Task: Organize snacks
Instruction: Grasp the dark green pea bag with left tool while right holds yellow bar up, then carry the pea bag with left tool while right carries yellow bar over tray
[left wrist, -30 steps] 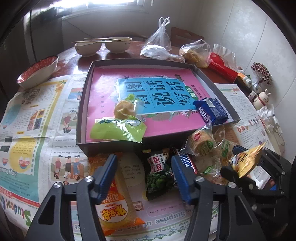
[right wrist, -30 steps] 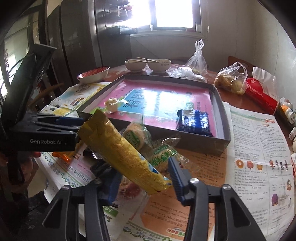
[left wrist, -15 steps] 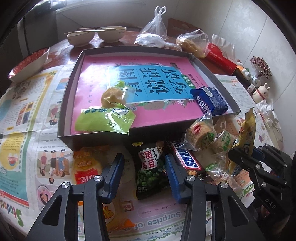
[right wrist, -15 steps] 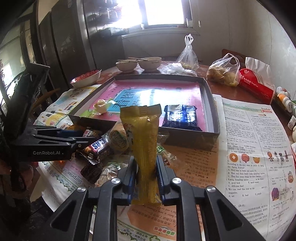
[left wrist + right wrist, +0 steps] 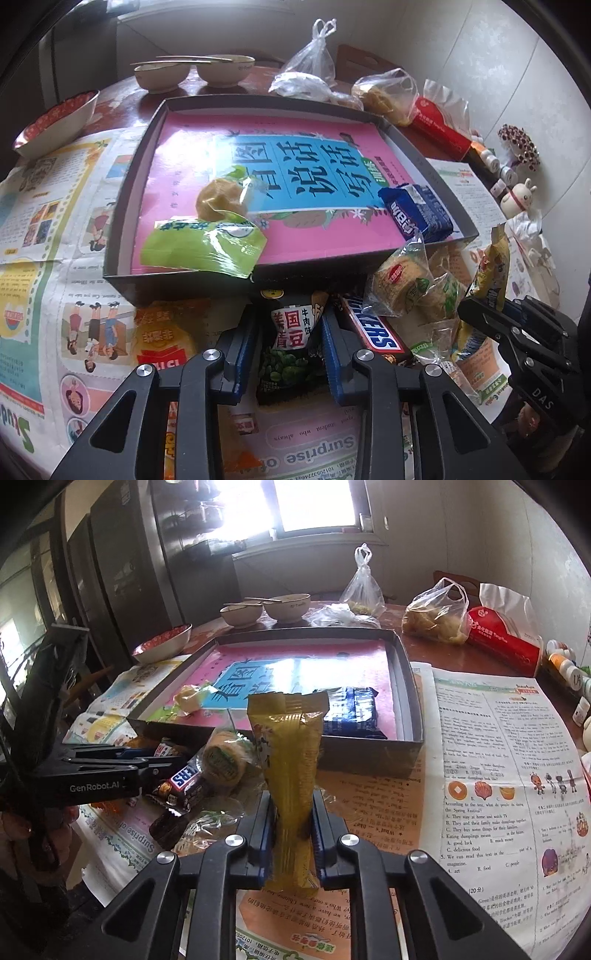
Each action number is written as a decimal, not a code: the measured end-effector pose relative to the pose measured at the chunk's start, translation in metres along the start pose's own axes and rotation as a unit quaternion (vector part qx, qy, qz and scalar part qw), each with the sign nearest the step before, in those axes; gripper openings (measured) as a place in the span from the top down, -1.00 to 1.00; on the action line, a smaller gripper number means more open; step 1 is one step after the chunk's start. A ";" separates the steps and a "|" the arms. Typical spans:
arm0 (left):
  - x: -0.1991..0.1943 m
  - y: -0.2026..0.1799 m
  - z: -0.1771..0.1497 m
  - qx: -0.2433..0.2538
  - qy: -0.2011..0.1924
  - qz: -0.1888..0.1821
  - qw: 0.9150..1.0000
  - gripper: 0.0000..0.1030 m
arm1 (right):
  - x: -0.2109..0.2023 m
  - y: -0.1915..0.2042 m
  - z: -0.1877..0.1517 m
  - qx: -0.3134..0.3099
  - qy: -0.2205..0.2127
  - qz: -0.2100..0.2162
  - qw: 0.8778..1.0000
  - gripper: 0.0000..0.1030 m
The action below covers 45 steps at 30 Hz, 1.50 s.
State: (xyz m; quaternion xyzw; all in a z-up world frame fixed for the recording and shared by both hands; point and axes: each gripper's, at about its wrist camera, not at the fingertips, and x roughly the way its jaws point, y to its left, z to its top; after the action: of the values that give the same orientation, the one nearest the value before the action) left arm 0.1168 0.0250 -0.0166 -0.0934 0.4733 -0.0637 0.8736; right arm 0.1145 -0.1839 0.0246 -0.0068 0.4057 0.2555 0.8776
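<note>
My left gripper (image 5: 290,321) points down at the snack pile in front of the dark tray (image 5: 122,273). Its jaws are closing, and the pads pinch a green pea packet (image 5: 291,354) between them. My right gripper (image 5: 293,812) is shut on a yellow snack packet (image 5: 288,746), which stands upright above the newspaper. That packet (image 5: 491,269) also shows at the right of the left wrist view. A Snickers bar (image 5: 373,332) and wrapped cakes (image 5: 399,280) lie beside the pea packet. Inside the tray lie a green packet (image 5: 203,251), a round pastry (image 5: 219,199) and a blue packet (image 5: 417,214).
An orange packet (image 5: 162,336) lies left of my left gripper. Newspaper (image 5: 498,757) covers the table. Two bowls with chopsticks (image 5: 192,72), a red-rimmed bowl (image 5: 55,125), plastic bags (image 5: 384,92), a red pack (image 5: 439,129) and small figurines (image 5: 517,192) ring the tray.
The left jaws drew in from wide apart onto the pea packet. The right jaws shut on the yellow packet, which swung from slanted to upright.
</note>
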 end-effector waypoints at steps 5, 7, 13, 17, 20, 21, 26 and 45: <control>-0.012 -0.001 0.000 0.000 -0.017 -0.004 1.000 0.35 | -0.004 -0.002 0.001 0.005 -0.007 0.002 1.000 0.65; -0.018 -0.002 -0.001 0.000 -0.024 -0.005 1.000 0.35 | -0.007 -0.003 0.003 0.006 -0.012 0.001 1.000 0.65; -0.032 0.002 0.000 -0.008 -0.041 -0.006 0.999 0.35 | -0.016 -0.005 0.006 0.013 -0.027 -0.001 1.000 0.66; -0.042 0.001 0.001 -0.007 -0.053 -0.008 0.999 0.35 | -0.023 -0.005 0.010 0.014 -0.038 -0.006 0.999 0.66; -0.049 -0.001 0.001 -0.005 -0.062 -0.008 0.998 0.35 | -0.026 -0.007 0.013 0.015 -0.042 -0.007 0.999 0.66; -0.051 -0.001 0.002 -0.004 -0.064 -0.006 0.998 0.35 | -0.026 -0.007 0.013 0.016 -0.042 -0.007 0.999 0.66; -0.057 -0.002 0.002 -0.006 -0.067 0.001 0.998 0.35 | -0.032 -0.007 0.015 0.016 -0.047 -0.005 0.999 0.66; -0.060 -0.008 0.015 -0.006 -0.086 0.011 0.996 0.35 | -0.039 -0.010 0.037 0.017 -0.070 -0.002 0.997 0.66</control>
State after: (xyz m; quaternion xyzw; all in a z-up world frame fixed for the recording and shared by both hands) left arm 0.0965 0.0307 0.0415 -0.0984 0.3976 -0.0429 0.9113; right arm 0.1243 -0.2018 0.0752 0.0252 0.3480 0.2464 0.9042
